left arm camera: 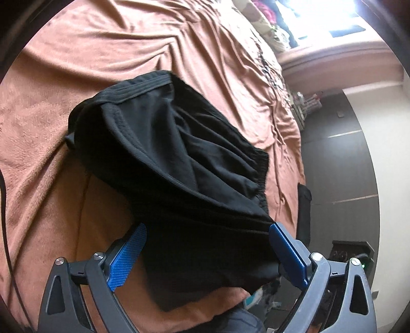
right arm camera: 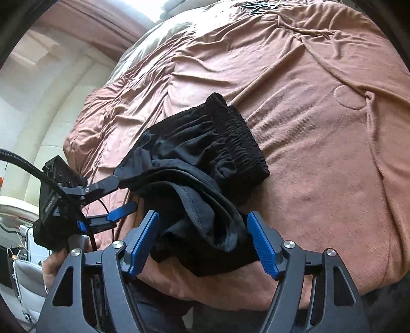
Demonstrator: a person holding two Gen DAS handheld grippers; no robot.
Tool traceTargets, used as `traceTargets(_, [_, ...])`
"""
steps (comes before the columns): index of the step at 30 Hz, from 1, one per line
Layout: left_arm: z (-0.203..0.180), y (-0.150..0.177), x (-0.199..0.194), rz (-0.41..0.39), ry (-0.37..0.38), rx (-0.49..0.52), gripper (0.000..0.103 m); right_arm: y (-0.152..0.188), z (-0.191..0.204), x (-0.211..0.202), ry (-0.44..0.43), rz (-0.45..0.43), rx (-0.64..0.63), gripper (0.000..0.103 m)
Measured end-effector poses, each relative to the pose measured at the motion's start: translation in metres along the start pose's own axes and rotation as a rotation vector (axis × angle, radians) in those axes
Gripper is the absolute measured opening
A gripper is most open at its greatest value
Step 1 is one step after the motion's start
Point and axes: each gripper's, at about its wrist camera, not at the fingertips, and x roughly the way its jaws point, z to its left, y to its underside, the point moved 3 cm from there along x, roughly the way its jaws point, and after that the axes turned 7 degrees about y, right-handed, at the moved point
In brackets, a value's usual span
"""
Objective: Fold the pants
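Note:
Black pants (left arm camera: 164, 153) lie folded into a thick bundle on a brown blanket (left arm camera: 77, 76). Their ribbed waistband (right arm camera: 238, 138) points away from me in the right wrist view. My left gripper (left arm camera: 208, 226) is open wide and its blue pads (left arm camera: 130, 253) stand on either side of the bundle's near end without pressing it. My right gripper (right arm camera: 203, 214) is open too, straddling the near folded edge of the pants (right arm camera: 194, 205), pads (right arm camera: 261, 243) beside the cloth. The left gripper (right arm camera: 125, 193) also shows at the bundle's left corner.
The blanket covers a bed whose edge (left arm camera: 294, 153) drops to a dark floor (left arm camera: 340, 179) on the right. A black object (left arm camera: 303, 205) hangs at that edge. A hand (right arm camera: 59, 258) holds the left gripper, with a black cable (right arm camera: 23, 158) trailing. Piled bedding (left arm camera: 264, 20) lies far back.

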Motion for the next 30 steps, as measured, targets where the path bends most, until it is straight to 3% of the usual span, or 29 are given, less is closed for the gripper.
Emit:
traceTargets(6, [0.020, -0.016, 0.008, -0.035, -0.034, -0.057, 0.097, -0.005, 0.006, 0.017, 0.022, 0.013, -0.017, 0.070])
traceTargets(10, [0.026, -0.029, -0.001, -0.100, -0.059, -0.076, 0.096, -0.006, 0.007, 0.023, 0.035, 0.015, -0.048, 0.069])
traceTargets(11, [0.026, -0.032, -0.007, -0.123, -0.066, -0.075, 0.096, -0.006, 0.007, 0.023, 0.041, 0.011, -0.058, 0.064])
traceTargets(13, [0.025, -0.038, -0.014, -0.156, -0.074, -0.071, 0.089, -0.005, 0.005, 0.023, 0.045, 0.014, -0.063, 0.049])
traceTargets(14, [0.025, -0.041, -0.018, -0.169, -0.073, -0.072, 0.078, -0.005, 0.004, 0.023, 0.047, 0.014, -0.064, 0.037])
traceTargets(16, [0.025, -0.047, -0.022, -0.180, -0.079, -0.078, 0.062, -0.004, 0.000, 0.021, 0.044, 0.011, -0.064, 0.026])
traceTargets(18, [0.024, -0.052, -0.025, -0.190, -0.085, -0.082, 0.032, -0.003, -0.001, 0.018, 0.037, 0.005, -0.068, 0.018])
traceTargets(20, [0.024, -0.056, -0.028, -0.193, -0.089, -0.085, 0.016, -0.001, -0.003, 0.015, 0.023, 0.003, -0.075, 0.009])
traceTargets(30, [-0.034, -0.083, -0.034, -0.214, -0.038, 0.035, 0.014, 0.010, -0.007, -0.001, -0.038, -0.013, -0.103, 0.005])
